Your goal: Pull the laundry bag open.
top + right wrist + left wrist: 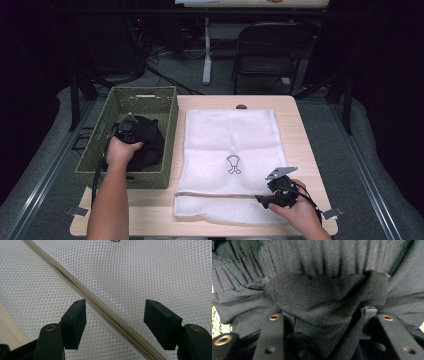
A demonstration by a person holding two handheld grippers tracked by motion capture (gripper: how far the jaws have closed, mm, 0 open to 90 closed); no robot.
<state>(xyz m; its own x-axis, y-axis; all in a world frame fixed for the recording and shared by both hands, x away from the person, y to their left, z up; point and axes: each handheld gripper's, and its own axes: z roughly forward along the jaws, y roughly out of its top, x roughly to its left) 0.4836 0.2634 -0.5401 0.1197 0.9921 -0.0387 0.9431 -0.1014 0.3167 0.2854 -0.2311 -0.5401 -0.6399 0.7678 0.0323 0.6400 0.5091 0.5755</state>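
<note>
Two grippers: left (322,322) seemingly clenched on ribbed black cloth (319,297), right (115,325) released over white mesh bag (150,272).

A fold of black garment (322,297) bunches between the left gripper's (323,322) spread fingers (274,335).

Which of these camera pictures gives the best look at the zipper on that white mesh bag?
The right gripper view: the zipper runs diagonally between the open jaws, close enough to see its teeth and tape against the white mesh bag. The high view shows it as a thin line near the bag's front edge. The left gripper view looks at black cloth.
</note>
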